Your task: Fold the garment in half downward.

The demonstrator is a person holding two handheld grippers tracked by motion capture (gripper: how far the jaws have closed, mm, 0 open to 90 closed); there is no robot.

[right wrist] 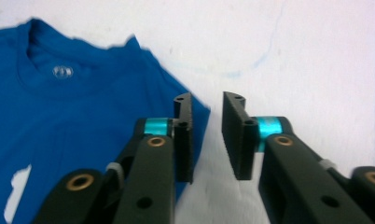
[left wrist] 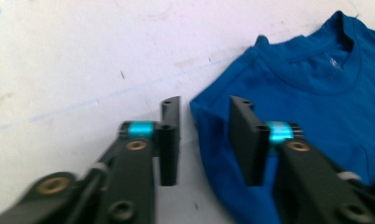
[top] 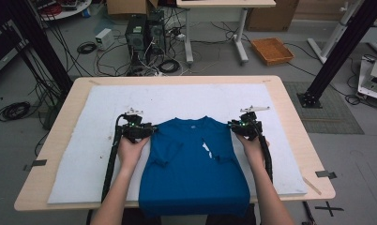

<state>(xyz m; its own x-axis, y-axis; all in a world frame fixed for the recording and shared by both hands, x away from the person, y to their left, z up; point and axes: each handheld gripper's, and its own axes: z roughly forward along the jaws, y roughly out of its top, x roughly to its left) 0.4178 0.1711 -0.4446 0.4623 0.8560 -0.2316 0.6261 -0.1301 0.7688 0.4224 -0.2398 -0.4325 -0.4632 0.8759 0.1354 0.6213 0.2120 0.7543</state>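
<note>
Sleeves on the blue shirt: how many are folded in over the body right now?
2. Left sleeve lies folded inward near the left gripper; right sleeve folded inward near the right gripper. Blue shirt lies flat.

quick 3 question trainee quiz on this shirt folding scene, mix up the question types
1. True or false: the left gripper is clamped shut on the blue t-shirt.
2. Multiple choice: the t-shirt's sleeves are (a) spread flat outward, (b) folded in over the body, (c) hanging off the table.
3. Short answer: what does the shirt lie on?

Key
1. False: its jaws stand apart at the shirt's shoulder edge, as do those of the right gripper.
2. b
3. A white mat on the wooden table, hem over the near edge.
</note>
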